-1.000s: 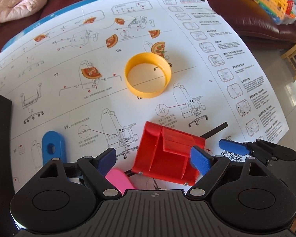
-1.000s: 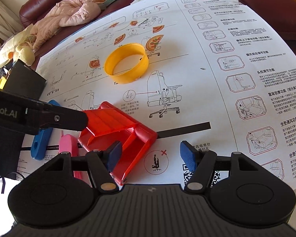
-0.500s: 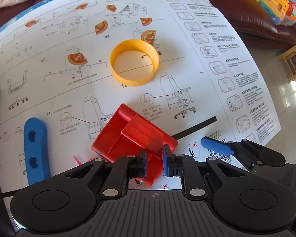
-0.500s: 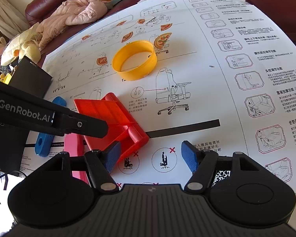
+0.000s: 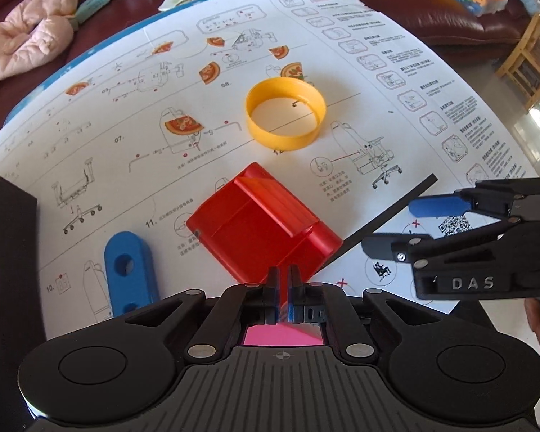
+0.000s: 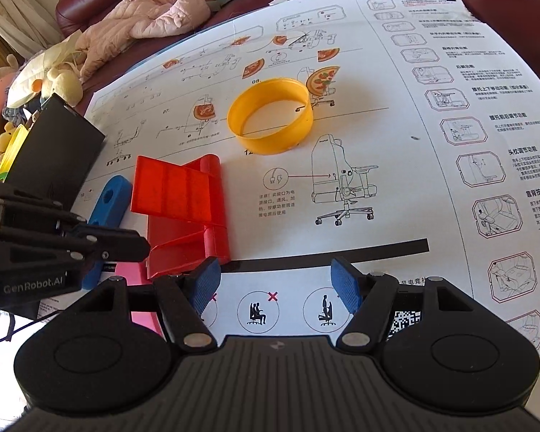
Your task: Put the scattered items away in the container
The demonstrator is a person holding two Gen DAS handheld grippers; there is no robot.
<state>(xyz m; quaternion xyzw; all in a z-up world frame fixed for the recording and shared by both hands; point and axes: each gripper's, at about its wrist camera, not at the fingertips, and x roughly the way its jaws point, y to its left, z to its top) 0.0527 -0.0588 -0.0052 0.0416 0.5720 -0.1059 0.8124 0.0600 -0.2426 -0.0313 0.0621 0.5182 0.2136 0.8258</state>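
Pinching the near edge of the red container, our left gripper has its jaws squeezed tight on the thin wall. We see nothing inside it. Our right gripper stays wide, holding nothing. The yellow ring, blue block and pink piece lie on the big paper sheet. We read "AutoFull" there, "DAS" and "GenRobot.AI" on the grippers.
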